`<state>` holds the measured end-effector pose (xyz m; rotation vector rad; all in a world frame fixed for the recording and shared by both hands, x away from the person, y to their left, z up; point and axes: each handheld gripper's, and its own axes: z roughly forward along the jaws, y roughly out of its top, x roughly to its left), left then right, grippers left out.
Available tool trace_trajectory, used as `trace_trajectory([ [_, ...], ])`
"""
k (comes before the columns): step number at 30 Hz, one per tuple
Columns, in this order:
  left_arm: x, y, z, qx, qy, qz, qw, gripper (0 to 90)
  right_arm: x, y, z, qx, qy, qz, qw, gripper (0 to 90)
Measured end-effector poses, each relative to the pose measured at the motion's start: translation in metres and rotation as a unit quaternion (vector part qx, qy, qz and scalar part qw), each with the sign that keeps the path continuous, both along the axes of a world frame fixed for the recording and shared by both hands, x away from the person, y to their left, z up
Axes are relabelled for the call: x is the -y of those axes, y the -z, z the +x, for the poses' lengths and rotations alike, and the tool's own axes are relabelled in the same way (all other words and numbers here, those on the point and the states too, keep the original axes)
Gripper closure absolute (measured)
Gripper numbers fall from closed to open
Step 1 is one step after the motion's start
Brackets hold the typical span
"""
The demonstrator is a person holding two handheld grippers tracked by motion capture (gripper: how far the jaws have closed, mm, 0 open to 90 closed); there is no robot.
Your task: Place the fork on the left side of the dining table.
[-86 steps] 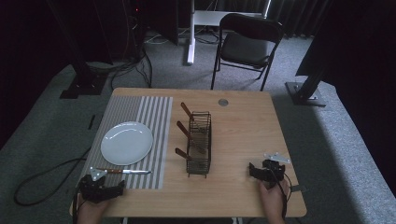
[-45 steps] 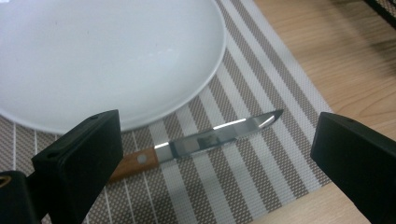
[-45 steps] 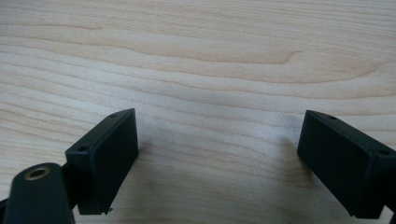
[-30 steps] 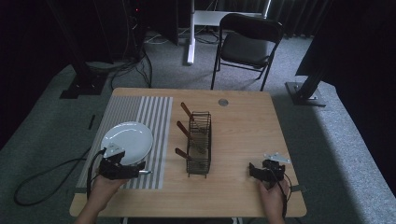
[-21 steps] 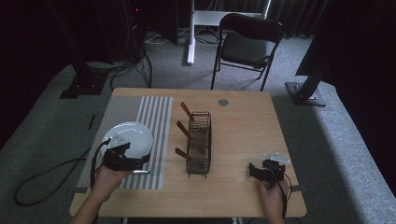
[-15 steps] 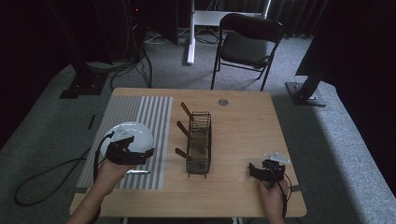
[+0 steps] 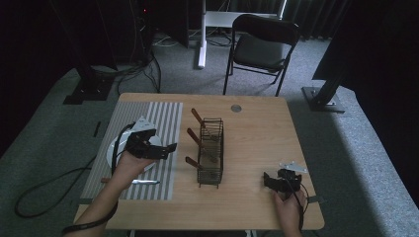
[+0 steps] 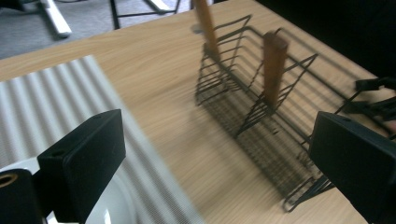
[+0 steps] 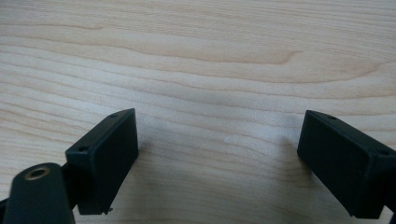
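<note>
My left gripper hangs open over the right edge of a white plate on the striped mat, pointing right at a black wire rack. Nothing sits between its jaws. In the left gripper view, my left gripper frames the rack, where two wooden handles stand upright. The plate's rim shows at the bottom left. My right gripper rests open near the table's front right. In the right gripper view, my right gripper has bare wood between its jaws.
A wooden-handled knife lies on the mat's front edge, just behind my left hand. A small round metal disc sits near the table's far edge. A black folding chair stands beyond the wooden table.
My left gripper has travelled from the table's front-left corner forward and right, over the knife and plate, toward the rack. The right gripper has stayed still.
</note>
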<state>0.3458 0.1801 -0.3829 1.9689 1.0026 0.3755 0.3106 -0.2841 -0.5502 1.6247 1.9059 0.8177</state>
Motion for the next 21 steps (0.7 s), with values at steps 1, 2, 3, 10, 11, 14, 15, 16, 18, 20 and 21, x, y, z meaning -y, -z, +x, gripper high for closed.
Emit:
trace_trajectory([
  [1, 0.003, -0.001, 0.002, -0.003, 0.004, -0.007, 1.0000, 4.0, 0.000, 0.000, 0.000, 0.000, 0.000, 0.000, 1.0000, 11.9],
  [2, 0.005, -0.001, 0.003, -0.006, 0.008, -0.011, 0.9999, 4.0, 0.000, 0.000, 0.000, 0.000, 0.000, 0.000, 1.0000, 12.0],
  [3, 0.008, -0.002, 0.005, -0.006, 0.009, -0.009, 0.9999, 4.0, 0.000, 0.000, 0.000, 0.000, 0.000, 0.000, 1.0000, 12.0],
  [10, 0.031, 0.000, 0.014, -0.012, 0.022, 0.006, 0.9997, 4.0, 0.000, 0.000, 0.000, 0.000, 0.000, 0.000, 1.0000, 12.0],
  [11, 0.033, 0.001, 0.016, -0.015, 0.023, 0.004, 0.9996, 4.0, 0.000, 0.000, 0.000, 0.000, 0.000, 0.000, 1.0000, 12.0],
  [14, 0.038, 0.003, 0.021, -0.025, 0.022, -0.003, 0.9994, 4.0, 0.000, 0.000, 0.000, 0.000, 0.000, 0.000, 1.0000, 12.0],
  [15, 0.040, 0.004, 0.023, -0.027, 0.024, -0.004, 0.9993, 4.3, 0.000, 0.000, 0.000, 0.000, 0.000, 0.000, 1.0000, 12.0],
  [16, 0.042, 0.005, 0.024, -0.028, 0.026, -0.002, 0.9993, 6.7, 0.000, 0.000, 0.000, 0.000, 0.000, 0.000, 1.0000, 12.0],
  [18, 0.045, 0.005, 0.026, -0.025, 0.038, -0.003, 0.9989, 12.8, 0.000, 0.000, 0.000, 0.000, 0.000, 0.000, 1.0000, 12.0],
  [20, 0.050, 0.006, 0.028, -0.022, 0.046, 0.010, 0.9986, 14.8, 0.000, 0.000, 0.000, 0.000, 0.000, 0.000, 1.0000, 12.0],
  [21, 0.051, 0.007, 0.029, -0.026, 0.049, 0.006, 0.9984, 16.1, 0.000, 0.000, 0.000, 0.000, 0.000, 0.000, 1.0000, 12.0],
])
